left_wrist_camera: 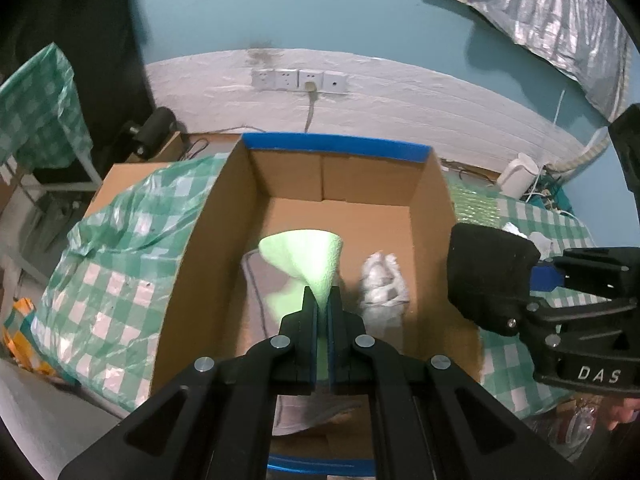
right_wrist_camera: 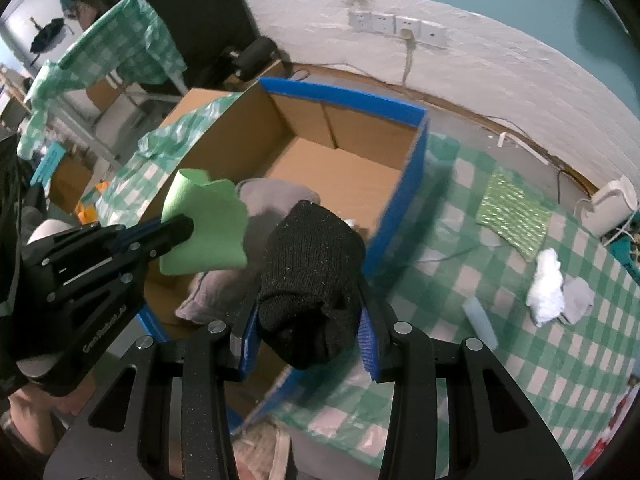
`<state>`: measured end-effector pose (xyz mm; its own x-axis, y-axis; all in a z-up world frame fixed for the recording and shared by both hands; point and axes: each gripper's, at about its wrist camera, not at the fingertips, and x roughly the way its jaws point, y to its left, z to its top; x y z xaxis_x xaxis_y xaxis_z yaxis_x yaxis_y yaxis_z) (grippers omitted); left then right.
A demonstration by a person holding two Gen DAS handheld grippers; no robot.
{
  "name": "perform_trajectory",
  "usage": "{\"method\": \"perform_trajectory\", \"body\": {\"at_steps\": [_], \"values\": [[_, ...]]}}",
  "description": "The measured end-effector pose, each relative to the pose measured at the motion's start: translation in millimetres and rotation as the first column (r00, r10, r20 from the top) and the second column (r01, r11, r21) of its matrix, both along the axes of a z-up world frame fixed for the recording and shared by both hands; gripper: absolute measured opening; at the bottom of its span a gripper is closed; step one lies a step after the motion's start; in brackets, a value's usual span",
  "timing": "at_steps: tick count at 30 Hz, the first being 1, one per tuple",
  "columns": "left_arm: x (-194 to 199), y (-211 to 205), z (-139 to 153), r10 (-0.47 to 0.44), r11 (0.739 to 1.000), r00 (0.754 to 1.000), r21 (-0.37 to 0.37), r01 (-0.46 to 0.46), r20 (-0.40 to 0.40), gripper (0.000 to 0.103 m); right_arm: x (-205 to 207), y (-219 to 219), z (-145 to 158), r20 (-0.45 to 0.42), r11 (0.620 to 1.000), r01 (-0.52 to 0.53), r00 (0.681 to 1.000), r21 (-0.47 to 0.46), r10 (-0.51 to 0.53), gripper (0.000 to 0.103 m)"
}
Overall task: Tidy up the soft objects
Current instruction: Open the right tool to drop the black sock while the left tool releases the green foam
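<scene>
We are partway: the cardboard box (left_wrist_camera: 352,216) already holds a grey cloth (right_wrist_camera: 224,292) and a white bundle (left_wrist_camera: 384,284). Our left claw (left_wrist_camera: 322,304) is clenched on a green cloth (left_wrist_camera: 308,256) above the box interior, and our right claw (right_wrist_camera: 308,344) grips a black knit sock (right_wrist_camera: 312,276) near the box's right wall. Left on the counter (right_wrist_camera: 500,360): a white rag (right_wrist_camera: 546,280), a greyish piece and a green pad (right_wrist_camera: 510,212) (far right). The box's far half has open room
</scene>
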<state>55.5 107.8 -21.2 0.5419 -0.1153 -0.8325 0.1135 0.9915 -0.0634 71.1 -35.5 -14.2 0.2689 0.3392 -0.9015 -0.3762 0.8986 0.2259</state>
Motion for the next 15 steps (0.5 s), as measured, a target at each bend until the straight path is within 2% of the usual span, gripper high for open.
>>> {"method": "perform_trajectory", "body": {"at_steps": [3, 5, 7, 9, 10, 11, 15], "values": [[2.3, 9.4, -6.3, 0.013, 1.0, 1.0, -0.005, -0.013, -0.014, 0.004, 2.6, 11.0, -6.9, -0.016, 1.0, -0.012, 1.0, -0.006, 0.012, 0.04], [3.5, 13.4, -12.1, 0.016, 1.0, 1.0, -0.002, -0.016, -0.025, 0.005, 3.8, 16.7, -11.3, -0.027, 1.0, -0.022, 0.999, -0.01, 0.022, 0.044], [4.7, 17.3, -17.4, 0.03, 1.0, 0.999, 0.001, -0.03, -0.035, 0.013, 5.4, 20.3, -14.9, -0.031, 0.999, -0.016, 0.999, -0.03, 0.015, 0.046], [6.1, 20.4, -20.3, 0.042, 0.999, 0.998, 0.003, -0.042, -0.048, 0.03, 6.2, 22.9, -17.6, -0.036, 0.999, -0.013, 0.999, -0.04, 0.012, 0.048], [6.6, 22.3, -21.1, 0.046, 0.999, 0.998, -0.001, -0.046, -0.051, 0.043, 6.3, 22.7, -18.2, -0.036, 0.999, -0.011, 0.999, -0.037, 0.009, 0.051], [6.9, 24.3, -21.5, 0.055, 0.998, 0.997, -0.002, -0.055, -0.054, 0.047, 6.3, 23.0, -17.6, -0.035, 1.0, -0.01, 0.999, -0.03, 0.008, 0.054], [5.6, 27.5, -15.7, 0.071, 0.997, 0.997, 0.002, -0.071, -0.03, 0.048, 5.5, 21.1, -15.5, -0.022, 1.0, -0.008, 1.0, -0.016, 0.007, 0.06]]}}
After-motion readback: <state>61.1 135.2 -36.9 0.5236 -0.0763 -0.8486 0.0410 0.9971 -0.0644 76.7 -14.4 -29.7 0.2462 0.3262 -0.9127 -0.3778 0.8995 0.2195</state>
